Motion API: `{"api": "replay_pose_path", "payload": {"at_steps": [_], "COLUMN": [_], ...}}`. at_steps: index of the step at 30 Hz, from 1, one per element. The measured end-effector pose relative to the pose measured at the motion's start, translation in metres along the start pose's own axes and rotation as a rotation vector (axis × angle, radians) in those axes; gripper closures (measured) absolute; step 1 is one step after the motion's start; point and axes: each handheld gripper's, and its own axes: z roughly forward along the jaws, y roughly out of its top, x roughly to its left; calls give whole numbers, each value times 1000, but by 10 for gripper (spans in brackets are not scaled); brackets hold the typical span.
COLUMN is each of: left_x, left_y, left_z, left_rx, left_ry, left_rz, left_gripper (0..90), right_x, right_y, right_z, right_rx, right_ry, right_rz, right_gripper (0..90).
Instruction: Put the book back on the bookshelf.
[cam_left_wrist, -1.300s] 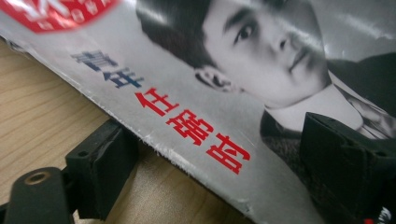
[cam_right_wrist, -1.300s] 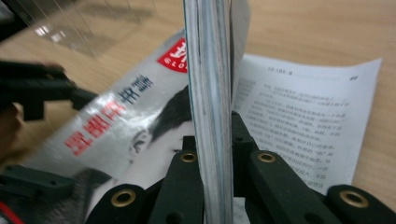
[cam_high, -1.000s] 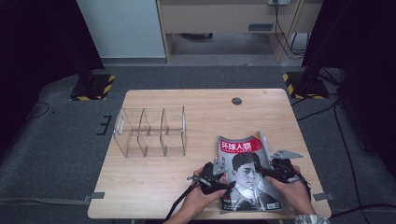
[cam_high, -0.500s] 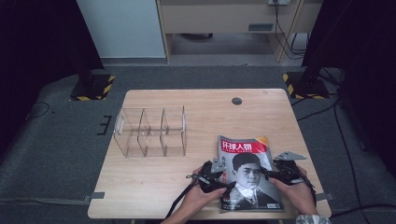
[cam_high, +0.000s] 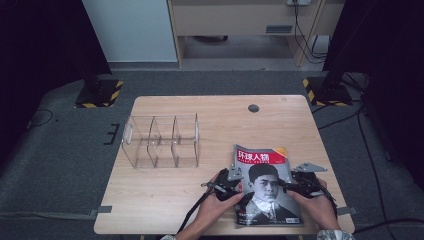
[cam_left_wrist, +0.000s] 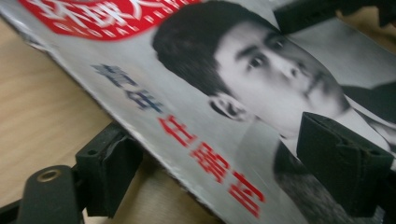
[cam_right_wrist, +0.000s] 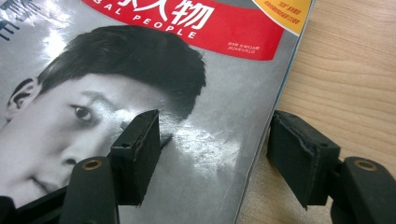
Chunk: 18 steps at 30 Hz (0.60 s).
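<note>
One glossy magazine (cam_high: 266, 185), its cover a black-and-white portrait under a red title band with white characters and an orange corner flash, lies at the near right of the pale wooden table (cam_high: 165, 200), close to the person's edge. Both handheld grippers are at it, one on each long side. The left gripper (cam_high: 231, 186) straddles the magazine's left edge: in the left gripper view one black jaw sits beneath the slightly raised edge against the wood and the other rests over the cover, with a clear gap between them, so the jaws are spread and not yet pinching. The right gripper (cam_high: 296, 186) straddles the right edge in the same way; in the right gripper view one jaw hovers over the portrait and the other stands on the bare table just beside the page edges, also parted. The step in hand appears to be taking hold of the magazine from both sides. The next move likely calls for closing each pair of jaws on its edge before lifting. Well apart at the table's left stands a clear acrylic divided organiser (cam_high: 161, 141), upright and holding nothing, a probable destination.
</note>
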Motion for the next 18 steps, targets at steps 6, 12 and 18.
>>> {"api": "replay_pose_path", "payload": {"at_steps": [6, 12, 18], "left_x": [5, 9, 15], "left_y": [12, 21, 29], "left_z": [2, 8, 7], "left_rx": [14, 41, 29], "left_ry": [-9, 20, 9], "left_rz": [-50, -45, -32], "left_gripper": [134, 167, 265], "right_x": [0, 2, 4], "right_y": [-1, -1, 0], "right_z": [0, 2, 4], "right_rx": [-11, -16, -23], "right_ry": [4, 15, 15], "right_rz": [-7, -10, -15], "right_gripper": [344, 318, 311]}}
